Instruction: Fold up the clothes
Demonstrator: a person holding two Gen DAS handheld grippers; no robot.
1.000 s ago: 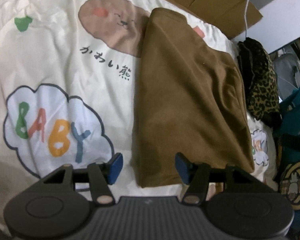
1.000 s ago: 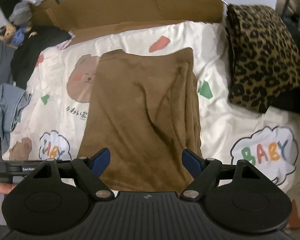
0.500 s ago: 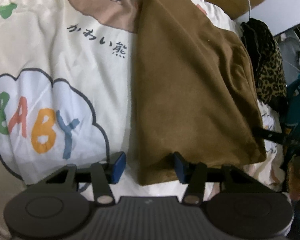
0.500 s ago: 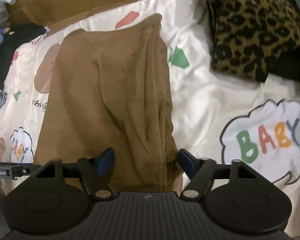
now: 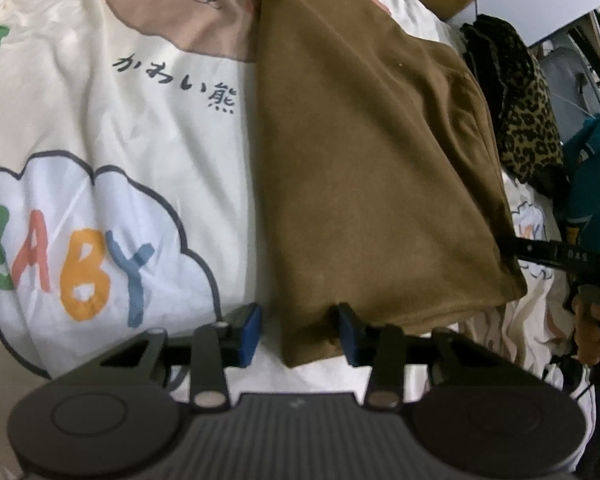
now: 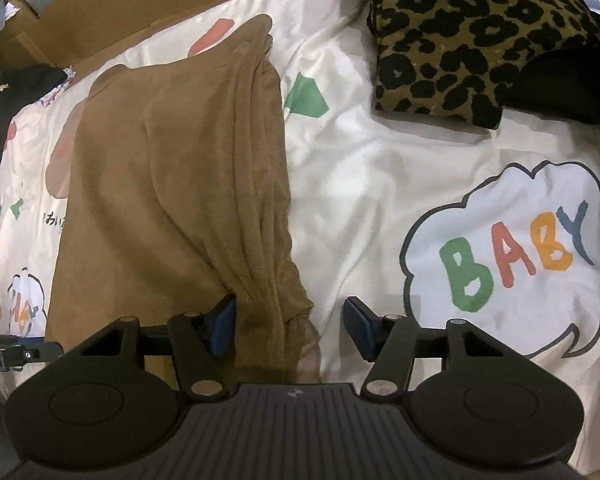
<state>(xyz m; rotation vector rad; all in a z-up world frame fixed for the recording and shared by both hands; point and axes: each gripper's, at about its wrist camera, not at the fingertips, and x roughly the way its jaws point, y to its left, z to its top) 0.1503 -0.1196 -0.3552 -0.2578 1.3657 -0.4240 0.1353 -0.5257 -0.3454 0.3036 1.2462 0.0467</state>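
Moved in since 1 s ago: left gripper [image 5: 298, 334] and right gripper [image 6: 290, 326], both unclenched, straddling brown garment [image 5: 372, 152] near corners; grasp for next fold likely.

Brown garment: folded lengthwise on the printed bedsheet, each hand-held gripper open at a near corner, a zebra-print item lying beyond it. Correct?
Not quite. The item beyond the brown garment is leopard-print, as the right wrist view shows. The rest holds: left hand-held gripper and right hand-held gripper are open at near corners on the printed bedsheet.

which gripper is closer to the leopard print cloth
Right. The right gripper is at the brown garment's near corner on the leopard cloth's side; the left gripper is at the opposite corner.
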